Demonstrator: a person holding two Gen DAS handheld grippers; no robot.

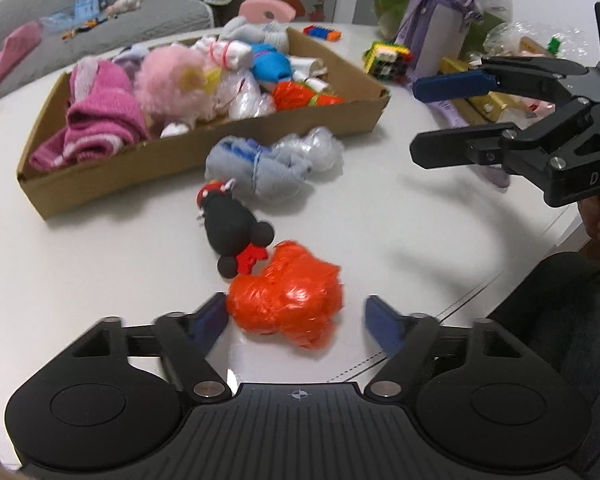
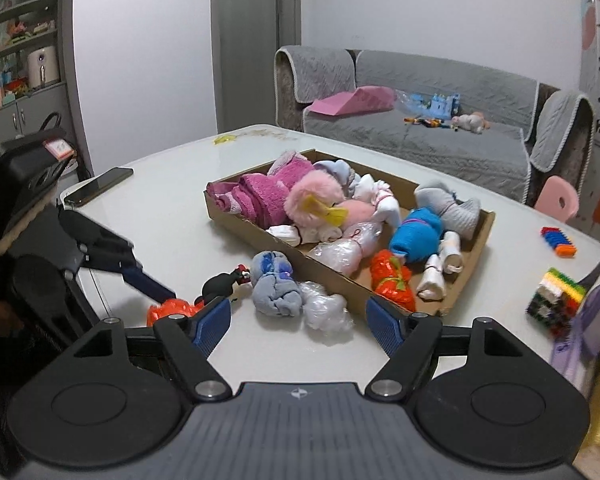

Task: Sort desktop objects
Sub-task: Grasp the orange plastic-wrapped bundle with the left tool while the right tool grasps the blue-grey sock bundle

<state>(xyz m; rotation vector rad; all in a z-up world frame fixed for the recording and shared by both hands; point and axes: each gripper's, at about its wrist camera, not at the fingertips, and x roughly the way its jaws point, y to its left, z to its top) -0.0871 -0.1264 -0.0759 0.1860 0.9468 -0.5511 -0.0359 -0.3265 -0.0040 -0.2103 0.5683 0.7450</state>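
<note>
My left gripper (image 1: 296,316), jaws parted and gripping nothing, straddles the orange bag bundle (image 1: 288,300) lying dead ahead, nearer than my right

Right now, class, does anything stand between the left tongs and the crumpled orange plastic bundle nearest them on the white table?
Nothing visible does. The left tongs are open, with the crumpled orange plastic bundle already between their blue pads. The black mouse-shaped toy lies just beyond it, on the side of the brown cardboard tray.
</note>
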